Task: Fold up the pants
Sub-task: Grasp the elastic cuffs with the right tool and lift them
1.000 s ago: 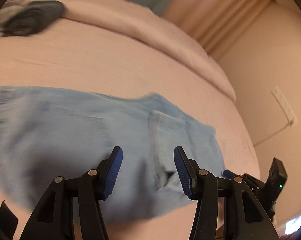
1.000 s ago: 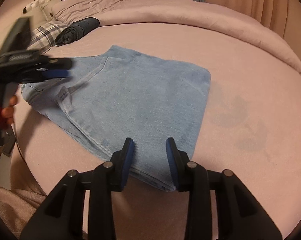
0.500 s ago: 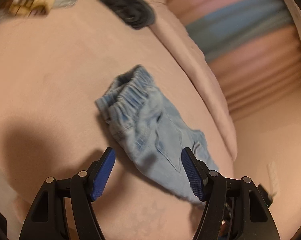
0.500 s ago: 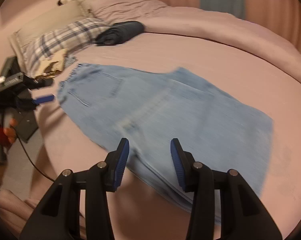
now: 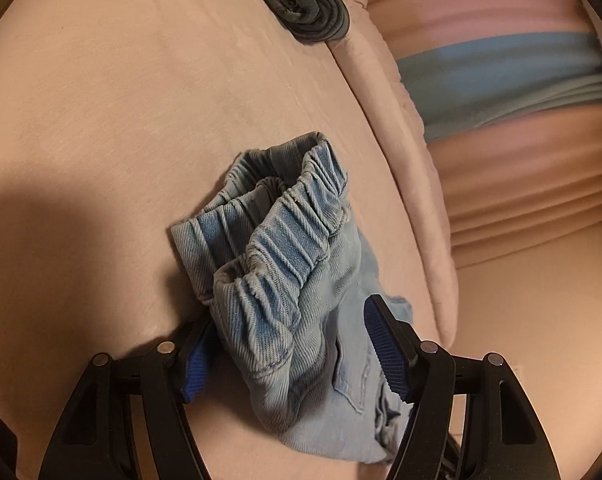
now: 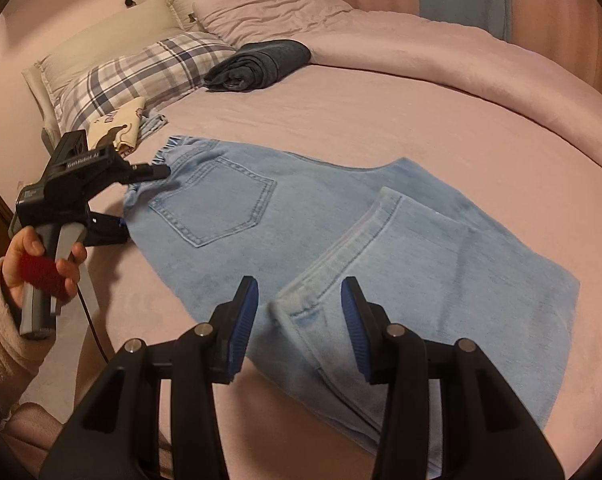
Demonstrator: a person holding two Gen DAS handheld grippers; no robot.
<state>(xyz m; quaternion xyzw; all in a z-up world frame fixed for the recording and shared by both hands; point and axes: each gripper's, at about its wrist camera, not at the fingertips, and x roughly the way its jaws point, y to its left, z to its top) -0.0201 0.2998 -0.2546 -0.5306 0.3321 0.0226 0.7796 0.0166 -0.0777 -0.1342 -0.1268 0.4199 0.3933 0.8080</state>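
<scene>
Since half a second ago the left gripper (image 5: 289, 356) has closed in on the waistband end of the light blue denim pants (image 6: 341, 248), and the gathered elastic waistband (image 5: 285, 236) now bulges up between its blue-padded fingers (image 5: 385, 352), which stand wide apart around the cloth without pinching it. The right gripper (image 6: 299, 324) has also come nearer to the fabric; its fingers (image 6: 243, 320) are spread open on either side of a folded-over hem (image 6: 301, 308) at the near edge of the pants.

The pants lie flat on the pink bed sheet (image 6: 381, 128), back pocket (image 6: 217, 204) facing up, waistband toward the left gripper (image 6: 141, 204) as seen from the right wrist, with one leg folded back across the other. A person's left hand (image 6: 33, 264) grips that tool's handle. Beyond the pants, a rolled dark grey garment (image 6: 261, 62) rests near a plaid pillow (image 6: 141, 76), beside a bunched pink duvet (image 6: 421, 52).
</scene>
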